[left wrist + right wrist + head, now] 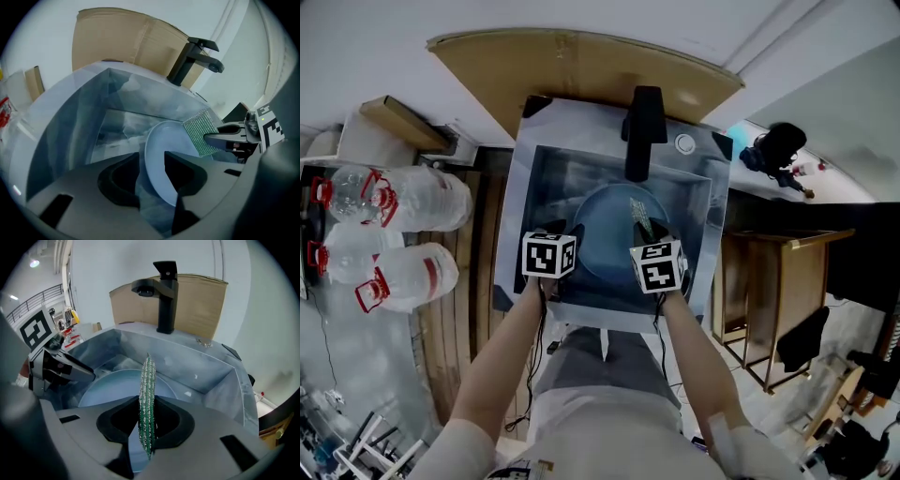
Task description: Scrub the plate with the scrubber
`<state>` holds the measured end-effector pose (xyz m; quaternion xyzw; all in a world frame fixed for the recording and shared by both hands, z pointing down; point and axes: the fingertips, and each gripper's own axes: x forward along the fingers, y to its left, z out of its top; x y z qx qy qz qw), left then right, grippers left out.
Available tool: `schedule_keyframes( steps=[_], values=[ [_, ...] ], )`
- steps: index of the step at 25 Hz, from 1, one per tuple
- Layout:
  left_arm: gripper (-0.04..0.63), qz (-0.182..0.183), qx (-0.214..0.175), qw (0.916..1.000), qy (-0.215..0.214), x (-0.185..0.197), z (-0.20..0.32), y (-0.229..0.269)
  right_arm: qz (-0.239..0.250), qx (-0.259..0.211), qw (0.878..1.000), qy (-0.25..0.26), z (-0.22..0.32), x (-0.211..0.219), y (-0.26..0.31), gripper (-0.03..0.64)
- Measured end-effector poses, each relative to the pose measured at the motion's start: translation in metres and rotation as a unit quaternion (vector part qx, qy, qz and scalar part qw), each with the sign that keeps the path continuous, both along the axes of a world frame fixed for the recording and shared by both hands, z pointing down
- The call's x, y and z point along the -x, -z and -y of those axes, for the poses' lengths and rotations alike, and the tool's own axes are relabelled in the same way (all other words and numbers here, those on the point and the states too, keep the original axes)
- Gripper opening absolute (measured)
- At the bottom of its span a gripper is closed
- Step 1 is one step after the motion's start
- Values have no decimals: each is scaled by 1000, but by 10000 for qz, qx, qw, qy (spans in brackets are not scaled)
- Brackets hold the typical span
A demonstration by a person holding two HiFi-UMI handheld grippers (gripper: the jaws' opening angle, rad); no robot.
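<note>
A pale blue plate (602, 234) rests tilted in the steel sink (528, 178). In the left gripper view the plate (161, 143) stands edge-on between the jaws of my left gripper (152, 180), with sink showing between its rim and the left jaw, so the jaws stand open around it. My right gripper (149, 423) is shut on a green mesh scrubber (148, 390), held edge-on over the plate (110, 387). From the left gripper view the scrubber (201, 131) lies flat against the plate's far rim. In the head view the left gripper (564, 232) and right gripper (649, 236) sit side by side at the plate's near edge.
A black faucet (644, 131) rises behind the basin, with a brown cardboard sheet (581, 66) against the wall. Large clear water jugs (403, 202) with red handles lie on the floor at the left. A wooden stand (778, 281) is at the right.
</note>
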<state>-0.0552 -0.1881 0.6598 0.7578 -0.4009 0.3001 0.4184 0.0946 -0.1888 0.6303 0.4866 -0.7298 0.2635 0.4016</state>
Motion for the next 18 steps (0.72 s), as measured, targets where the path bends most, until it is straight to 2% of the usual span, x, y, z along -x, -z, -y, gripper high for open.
schedule_keyframes(
  steps=[4,7,10,14,18],
  values=[
    [170,34,261,9995,192,3,-2,-26,-440,26,9990,45,8,-5,-20,106],
    [169,86,416,9988,245,5,-5,-40,-710,-47,9969,330,10,2,-33,106],
    [162,54,563,9978,346,8,-7,-46,-818,-177,9939,721,13,20,-41,107],
    [141,-240,606,9969,444,9,-6,-48,-798,-104,9886,1276,13,48,-52,115],
    [77,-485,627,9953,563,5,-6,-46,-886,46,9741,2082,7,72,-63,120]
  ],
)
